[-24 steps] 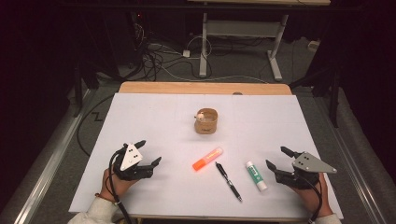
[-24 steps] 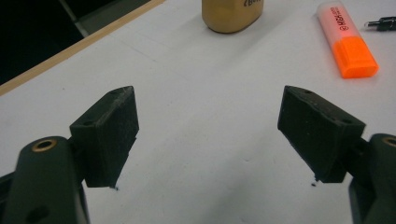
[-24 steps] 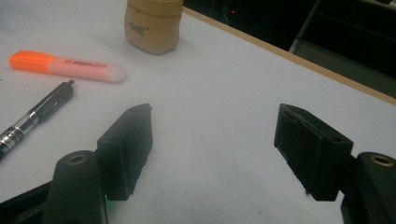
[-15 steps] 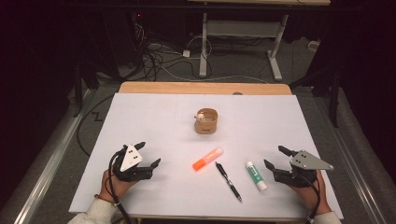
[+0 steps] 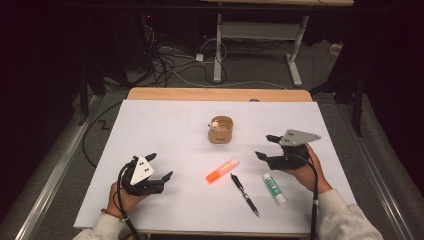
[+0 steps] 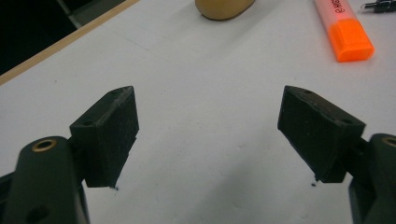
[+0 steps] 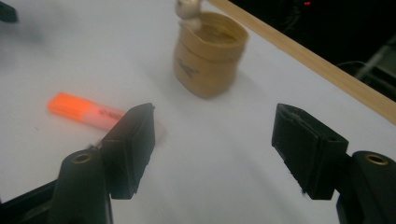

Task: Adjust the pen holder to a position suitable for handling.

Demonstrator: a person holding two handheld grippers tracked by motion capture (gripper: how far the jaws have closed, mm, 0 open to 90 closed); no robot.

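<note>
A small round wooden cup with a pale knob at its rim stands at the middle of the white sheet. Closer to me lie an orange highlighter, a black pen and a white tube with green print. My left gripper rests low at the front left, open and holding nothing. My right gripper hovers open to the right of the cup, above the tube. In the left gripper view the jaws stand wide over bare sheet, the highlighter ahead. The right gripper faces the cup and highlighter.
The sheet covers a wooden table whose bare far edge shows. Beyond it, on the dark floor, lie cables and the legs of another table. Metal rails run along both sides.
My right gripper has moved away from the front edge, forward and to the left toward the cup. The left gripper has stayed in place. The objects have not moved.
</note>
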